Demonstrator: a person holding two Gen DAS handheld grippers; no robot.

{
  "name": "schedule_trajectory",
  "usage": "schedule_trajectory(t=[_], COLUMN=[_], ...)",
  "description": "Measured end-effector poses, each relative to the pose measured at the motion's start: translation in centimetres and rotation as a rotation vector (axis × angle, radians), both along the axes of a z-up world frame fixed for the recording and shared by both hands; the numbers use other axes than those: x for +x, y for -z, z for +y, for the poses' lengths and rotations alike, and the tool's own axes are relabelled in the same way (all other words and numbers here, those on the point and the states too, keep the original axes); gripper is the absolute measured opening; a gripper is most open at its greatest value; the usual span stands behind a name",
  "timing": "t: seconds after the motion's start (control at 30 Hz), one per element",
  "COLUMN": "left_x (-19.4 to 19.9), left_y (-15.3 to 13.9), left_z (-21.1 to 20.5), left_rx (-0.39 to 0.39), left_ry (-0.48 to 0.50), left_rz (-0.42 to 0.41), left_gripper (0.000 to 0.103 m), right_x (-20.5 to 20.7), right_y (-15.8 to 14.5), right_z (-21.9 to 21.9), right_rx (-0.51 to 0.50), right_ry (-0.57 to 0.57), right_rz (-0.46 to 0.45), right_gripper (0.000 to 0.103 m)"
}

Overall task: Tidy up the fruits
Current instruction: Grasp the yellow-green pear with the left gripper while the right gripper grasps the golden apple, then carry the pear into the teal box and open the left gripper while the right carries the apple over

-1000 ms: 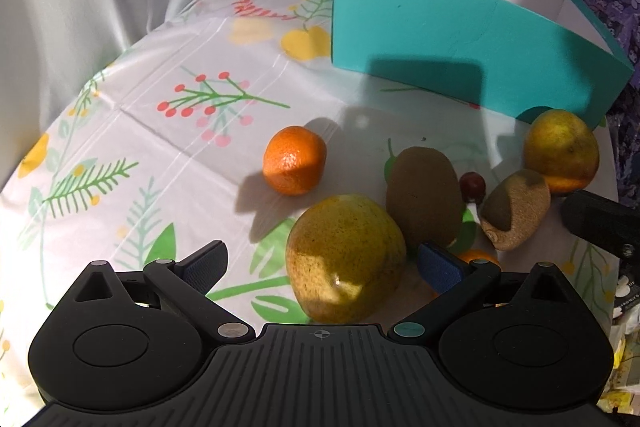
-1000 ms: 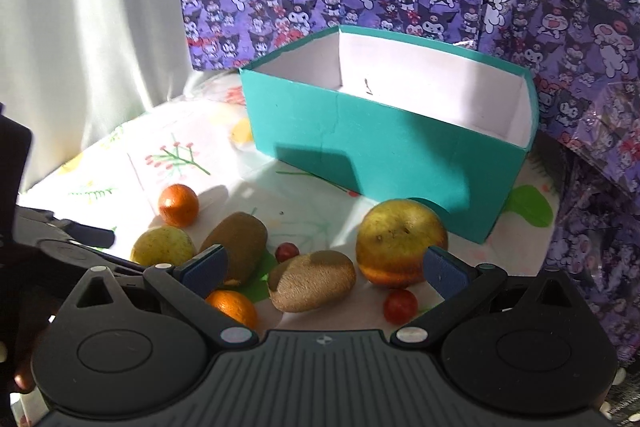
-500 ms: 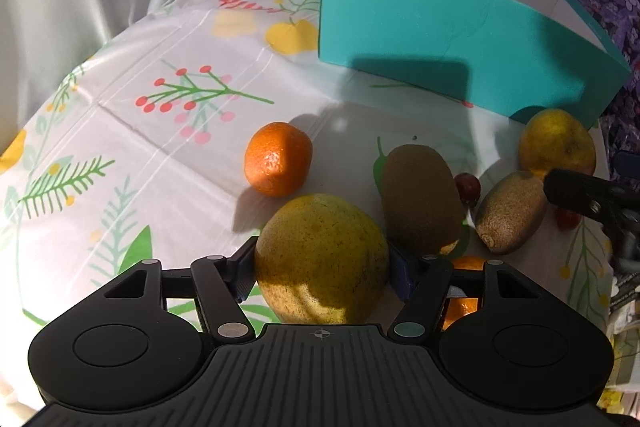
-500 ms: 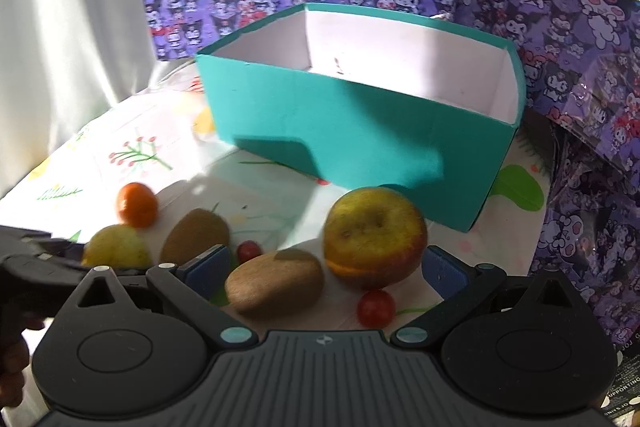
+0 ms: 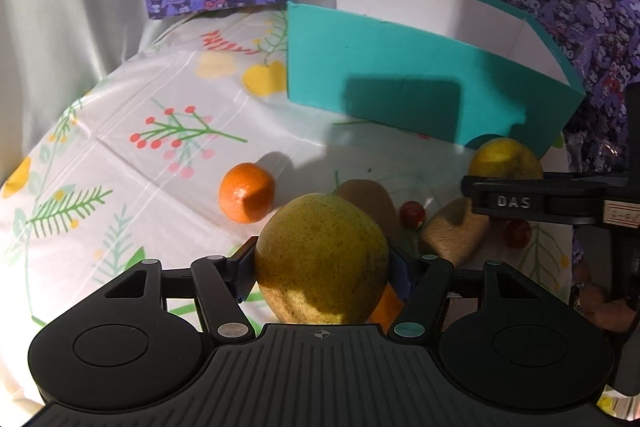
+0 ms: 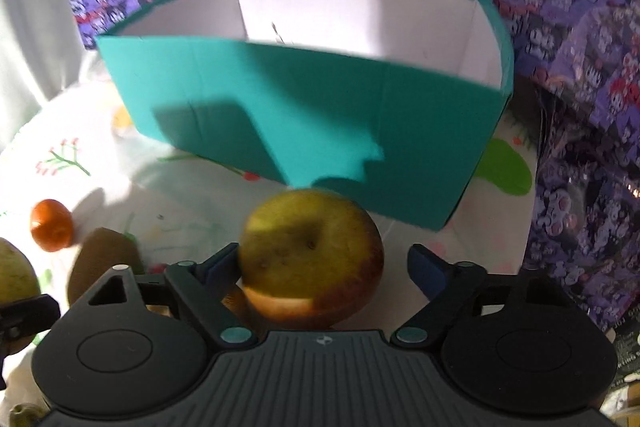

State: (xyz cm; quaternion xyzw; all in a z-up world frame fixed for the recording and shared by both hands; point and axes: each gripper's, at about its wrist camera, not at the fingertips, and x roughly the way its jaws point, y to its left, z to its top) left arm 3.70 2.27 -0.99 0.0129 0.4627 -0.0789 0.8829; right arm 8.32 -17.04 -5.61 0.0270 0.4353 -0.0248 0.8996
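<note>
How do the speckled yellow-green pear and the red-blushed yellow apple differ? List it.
The pear is clamped on both sides by the left gripper; the apple sits inside the open right gripper, one pad clear of it. The pear is speckled; the apple blushes red below. Both are yellowish.

left gripper [image 5: 322, 267]: black ribbed housing w/ two round caps, blue pads, silver + teal pivot screws, tiny crosshair mark. right gripper [image 6: 324, 267]: same build, teal screws; side on, it reads "das" in white.
</note>
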Motion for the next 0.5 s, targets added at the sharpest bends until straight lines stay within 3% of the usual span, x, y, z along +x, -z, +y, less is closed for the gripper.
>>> schedule_trajectory(t=[0.13, 0.5], left_x=[0.1, 2.2], left_y=[-0.4, -4.2], left_z=[-0.9, -3.2], left_rx=[0.006, 0.017], left_ry=[0.012, 0.072], left_rz=[-0.001, -0.060], left_gripper=[0.069, 0.069], right_x=[0.6, -0.3], right_y=[0.4, -0.7], right_z=[0.3, -0.9], right_rx=[0.033, 0.076], right_ry=[-0.030, -0.045], right_rz=[0.012, -0.013], right_gripper=[0.072, 0.071])
